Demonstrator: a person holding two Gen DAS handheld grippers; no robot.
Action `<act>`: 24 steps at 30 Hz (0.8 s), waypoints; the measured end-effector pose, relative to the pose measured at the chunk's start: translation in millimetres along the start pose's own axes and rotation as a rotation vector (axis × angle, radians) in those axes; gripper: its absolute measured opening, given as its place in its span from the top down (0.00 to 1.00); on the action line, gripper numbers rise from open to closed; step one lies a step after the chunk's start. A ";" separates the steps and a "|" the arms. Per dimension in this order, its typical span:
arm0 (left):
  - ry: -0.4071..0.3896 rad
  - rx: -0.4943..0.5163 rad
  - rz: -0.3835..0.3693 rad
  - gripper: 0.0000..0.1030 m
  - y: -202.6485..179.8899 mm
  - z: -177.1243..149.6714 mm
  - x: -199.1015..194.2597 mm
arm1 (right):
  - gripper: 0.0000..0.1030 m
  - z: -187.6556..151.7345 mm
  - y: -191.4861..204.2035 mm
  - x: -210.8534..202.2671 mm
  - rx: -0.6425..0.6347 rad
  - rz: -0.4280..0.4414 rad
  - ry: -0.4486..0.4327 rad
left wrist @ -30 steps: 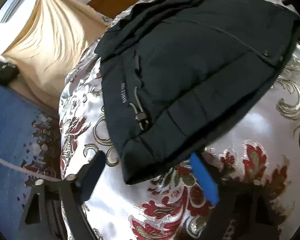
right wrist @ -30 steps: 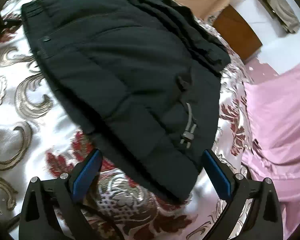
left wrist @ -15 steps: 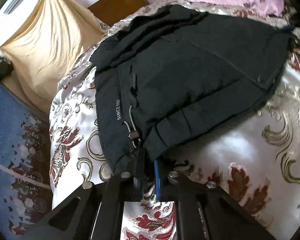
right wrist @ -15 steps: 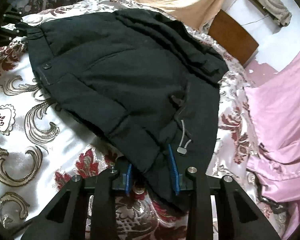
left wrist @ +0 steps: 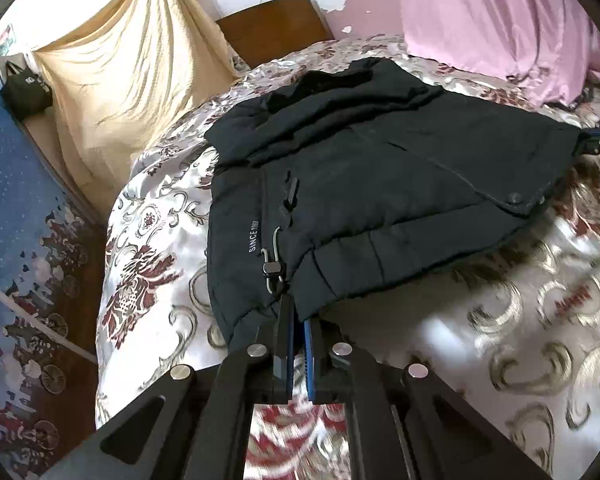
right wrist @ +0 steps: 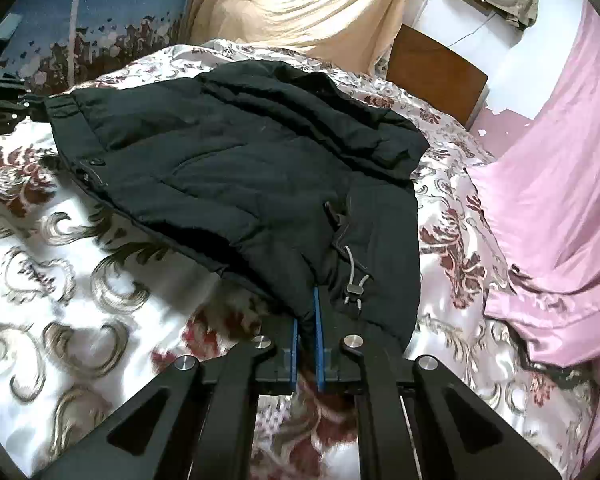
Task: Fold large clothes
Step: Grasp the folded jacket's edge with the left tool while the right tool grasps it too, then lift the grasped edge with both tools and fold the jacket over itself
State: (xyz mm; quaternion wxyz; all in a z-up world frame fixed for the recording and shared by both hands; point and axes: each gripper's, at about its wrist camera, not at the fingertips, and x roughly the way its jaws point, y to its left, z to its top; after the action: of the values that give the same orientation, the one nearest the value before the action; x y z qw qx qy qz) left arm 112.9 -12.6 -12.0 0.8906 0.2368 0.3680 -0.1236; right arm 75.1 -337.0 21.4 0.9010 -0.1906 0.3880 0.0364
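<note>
Black padded jacket (left wrist: 380,184) lies folded on the bed, spread over the shiny white satin bedspread with red and gold floral scrolls (left wrist: 520,340). Grey lettering "SINCE 19.." runs along a seam near its left hem; last digits not legible.

Left tool (left wrist: 298,320): blue-padded fingers pressed close together, pinching the jacket's near hem just beside a grey drawcord with black toggle (left wrist: 273,268). The other tool shows at the far right edge of this view, at the jacket's opposite corner.

Right tool (right wrist: 314,312): fingers likewise nearly closed, gripping the near hem of the jacket (right wrist: 252,168) next to a second grey drawcord and toggle (right wrist: 355,280). Fabric bunches slightly where each tool bites.

The jacket's collar end points to the far side, toward a brown wooden headboard (left wrist: 274,28).

Surroundings: a cream-yellow draped cloth (left wrist: 132,72) hangs far left; a pink satin sheet (right wrist: 560,184) is heaped along the right side of the bed, touching the bedspread. A small black bag (left wrist: 24,92) sits far left beside the cream cloth. Blue patterned floor covering (left wrist: 16,216) lies below the bed's left edge.
</note>
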 end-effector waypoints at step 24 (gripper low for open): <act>-0.136 -0.225 -0.035 0.96 8.2 -1.6 -115.4 | 0.95 -2.8 -20.1 -136.5 0.179 0.006 -0.202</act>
State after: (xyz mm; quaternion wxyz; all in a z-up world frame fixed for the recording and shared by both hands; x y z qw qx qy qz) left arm 34.6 0.6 72.2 0.9322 0.1203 0.3221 -0.1129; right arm -17.5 -345.4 123.4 0.9488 -0.1035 0.2975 0.0234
